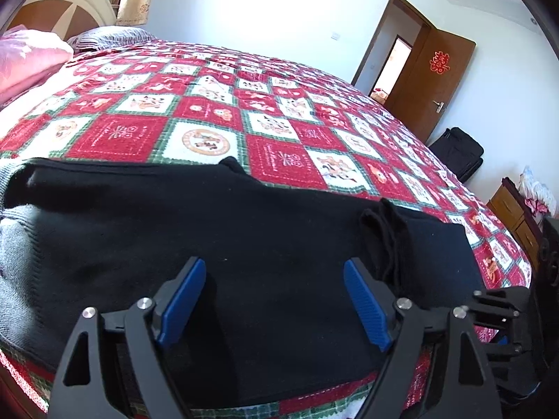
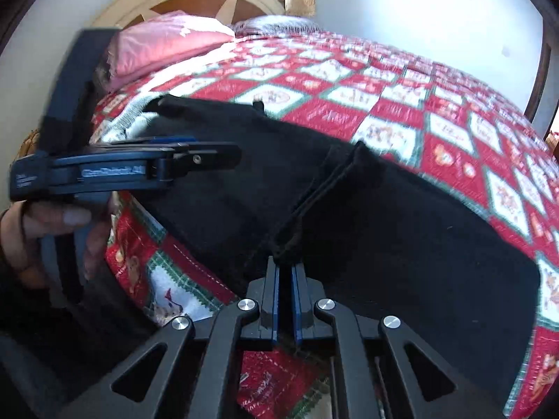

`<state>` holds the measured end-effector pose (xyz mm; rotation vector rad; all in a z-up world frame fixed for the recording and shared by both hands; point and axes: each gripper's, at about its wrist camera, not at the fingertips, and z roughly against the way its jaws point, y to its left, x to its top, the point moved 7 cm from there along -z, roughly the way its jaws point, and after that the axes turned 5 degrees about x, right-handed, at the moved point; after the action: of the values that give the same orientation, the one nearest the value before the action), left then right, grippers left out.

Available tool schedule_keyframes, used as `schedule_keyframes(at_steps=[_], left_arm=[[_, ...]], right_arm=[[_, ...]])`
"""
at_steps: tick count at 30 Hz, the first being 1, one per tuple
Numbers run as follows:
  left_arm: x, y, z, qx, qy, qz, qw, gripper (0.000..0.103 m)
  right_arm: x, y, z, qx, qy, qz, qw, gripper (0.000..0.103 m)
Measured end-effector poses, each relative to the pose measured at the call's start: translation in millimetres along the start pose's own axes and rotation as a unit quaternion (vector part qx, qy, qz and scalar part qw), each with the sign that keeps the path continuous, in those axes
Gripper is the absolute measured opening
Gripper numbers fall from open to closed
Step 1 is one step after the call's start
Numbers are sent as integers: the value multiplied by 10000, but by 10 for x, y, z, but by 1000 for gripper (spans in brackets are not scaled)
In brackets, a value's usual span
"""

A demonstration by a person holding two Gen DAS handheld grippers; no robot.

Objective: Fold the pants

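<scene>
Black pants (image 1: 244, 230) across the quilted bed (image 1: 195, 111); left gripper (image 1: 274, 300) jaws spread above them; right gripper (image 2: 286, 272) jaws clenched on their waistband

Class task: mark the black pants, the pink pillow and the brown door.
black pants (image 1: 262, 230): left wrist view, on the flat middle of the cloth.
pink pillow (image 2: 164, 43): right wrist view, on its top face.
brown door (image 1: 429, 83): left wrist view, on the panel below the red sign.
</scene>
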<state>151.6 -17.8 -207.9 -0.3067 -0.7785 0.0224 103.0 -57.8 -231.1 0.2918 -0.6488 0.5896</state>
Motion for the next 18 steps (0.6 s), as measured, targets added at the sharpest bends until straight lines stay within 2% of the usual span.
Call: schedule_keyframes(at_steps=[3,6,7,11,13,14,15,18], left_arm=[[19,-54,28,-58,-50,-40,10000,84],[16,-178,29,-219,-44,-156,9996,85],[17,-219,21,-247,-23,-217,9995,88],[66,-432,-11,-348,-32,-523,9980,89],[94,-570,-33,-428,-42,-688,9967,89],[97,-638,-42,-463,-47,-770,9959,90],[95,-714,-66,-483,-36,-890,9949,92],[31,-866,-167,-359,130,-1261,9913,95]], right_arm=[[-4,94,123,31,-40,193,9998,6],[-101,83,-38,27,196,245,9995,6],[-136,64,-114,61,290,197,9994,6],[-154,51,-116,112,337,242,9991,7],[-129,-1,-18,103,279,165,9994,22],[-131,-32,40,128,235,175,9995,45],[-141,-56,92,163,169,182,9996,56],[-184,-222,273,201,16,64,9998,56]])
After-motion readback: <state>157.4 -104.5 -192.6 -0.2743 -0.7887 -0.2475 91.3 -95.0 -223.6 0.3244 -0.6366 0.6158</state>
